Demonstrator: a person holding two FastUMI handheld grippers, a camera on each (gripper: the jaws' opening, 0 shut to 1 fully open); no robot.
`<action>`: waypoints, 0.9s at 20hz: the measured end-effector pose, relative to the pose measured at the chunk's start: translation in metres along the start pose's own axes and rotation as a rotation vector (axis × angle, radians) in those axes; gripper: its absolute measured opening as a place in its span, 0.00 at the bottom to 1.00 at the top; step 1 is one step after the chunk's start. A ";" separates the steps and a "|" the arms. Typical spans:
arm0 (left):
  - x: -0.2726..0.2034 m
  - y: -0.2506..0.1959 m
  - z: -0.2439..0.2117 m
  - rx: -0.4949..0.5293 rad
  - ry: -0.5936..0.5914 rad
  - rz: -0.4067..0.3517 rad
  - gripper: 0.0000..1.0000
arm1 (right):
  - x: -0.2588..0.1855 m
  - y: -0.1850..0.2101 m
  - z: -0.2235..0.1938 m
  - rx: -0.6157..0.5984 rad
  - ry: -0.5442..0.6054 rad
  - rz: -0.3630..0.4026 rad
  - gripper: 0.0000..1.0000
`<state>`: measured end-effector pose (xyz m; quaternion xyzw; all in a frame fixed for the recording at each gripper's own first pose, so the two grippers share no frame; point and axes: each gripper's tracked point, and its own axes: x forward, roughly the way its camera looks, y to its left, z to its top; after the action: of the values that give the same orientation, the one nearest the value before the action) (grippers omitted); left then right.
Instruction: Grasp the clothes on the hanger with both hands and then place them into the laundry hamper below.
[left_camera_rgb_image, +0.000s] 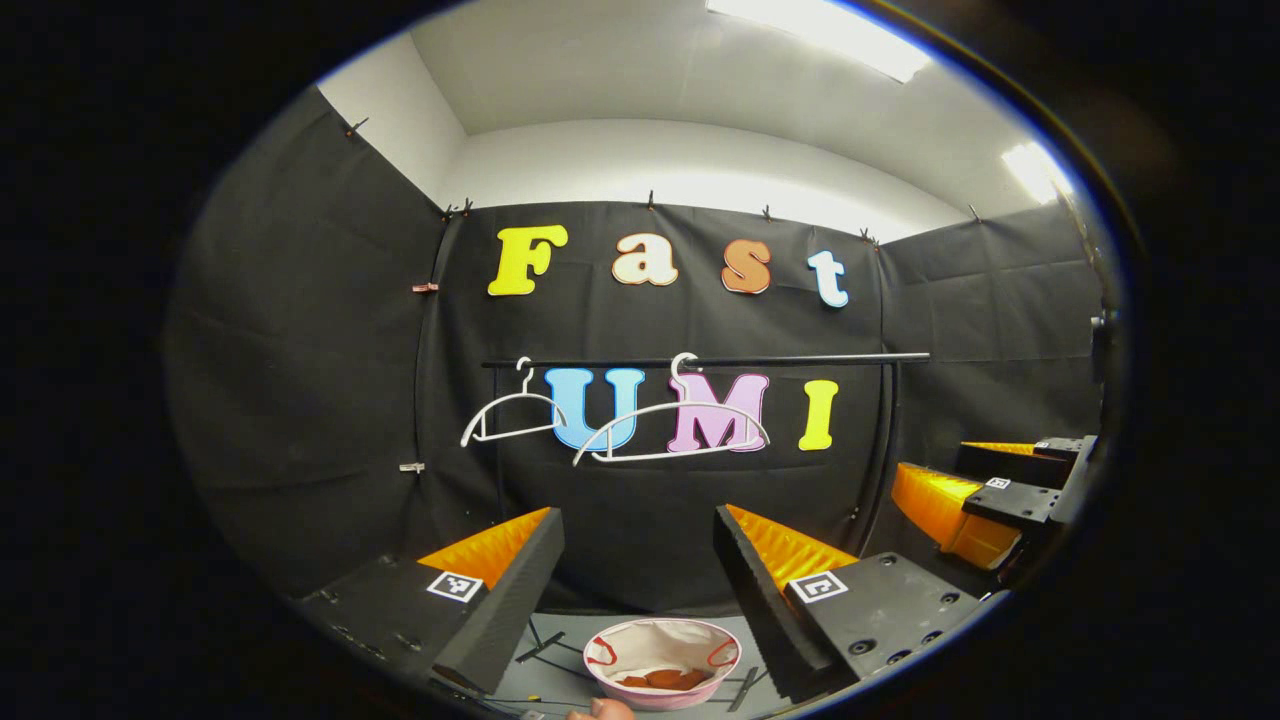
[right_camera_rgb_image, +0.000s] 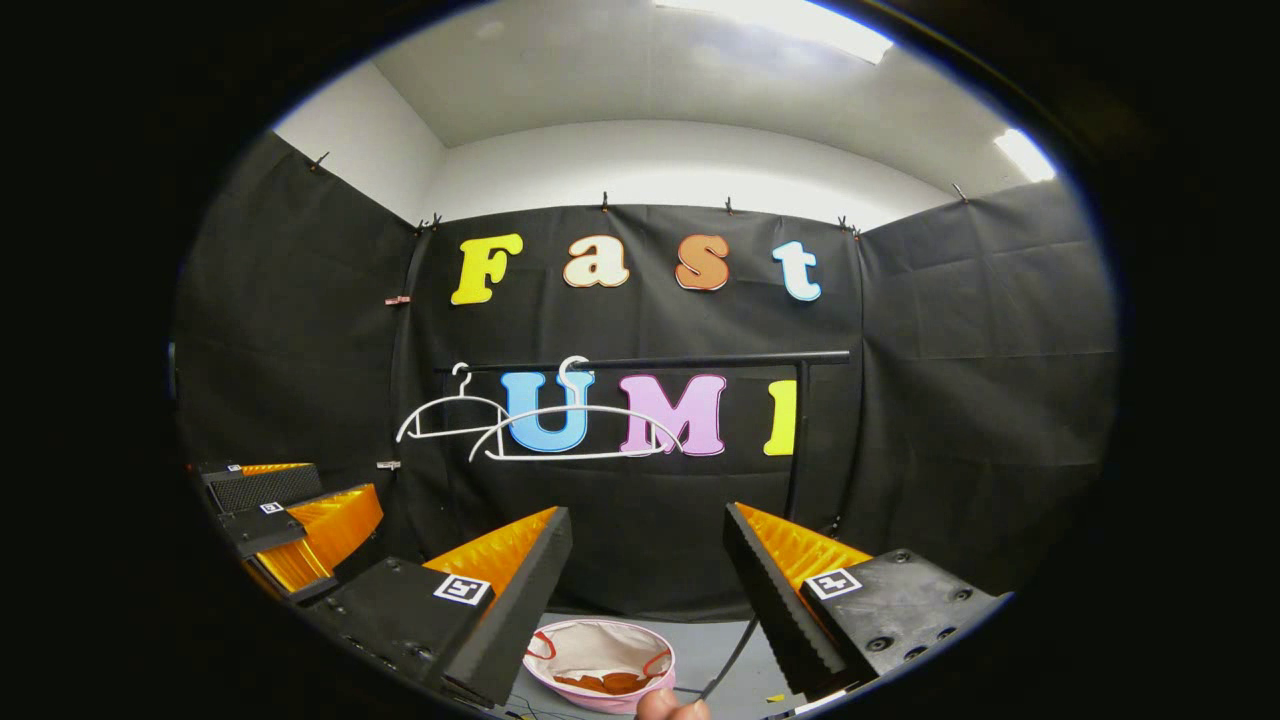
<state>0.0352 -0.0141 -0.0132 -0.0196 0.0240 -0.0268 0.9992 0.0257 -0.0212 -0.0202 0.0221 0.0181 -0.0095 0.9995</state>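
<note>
Clothes, an orange heap, lie inside the laundry hamper, a round pink-rimmed tub with a pale lining and red handles that sits on the grey floor below the rail. In the left gripper view the left gripper stands with its two fingers wide apart and nothing between them, the hamper showing low in the gap. In the right gripper view the right gripper is likewise spread open and empty, with the hamper and the orange clothes just below the gap. Each gripper also shows at the edge of the other's view, close alongside. A fingertip peeks in at the bottom of the right gripper view. Farther out, two white hangers hang bare on the black rail in front of the booth's black cloth wall, one behind the other toward the rail's left end.
</note>
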 end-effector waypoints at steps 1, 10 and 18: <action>0.000 0.000 0.000 -0.001 0.001 -0.001 0.92 | 0.000 -0.001 0.000 0.000 0.000 0.000 1.00; -0.002 -0.003 -0.003 0.011 0.014 -0.011 0.95 | 0.000 0.002 0.000 -0.001 0.002 0.002 0.99; 0.001 -0.005 -0.002 0.013 0.015 -0.012 0.95 | 0.005 -0.004 0.000 0.001 0.003 -0.005 0.99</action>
<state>0.0360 -0.0195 -0.0153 -0.0133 0.0312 -0.0329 0.9989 0.0306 -0.0253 -0.0208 0.0228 0.0196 -0.0118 0.9995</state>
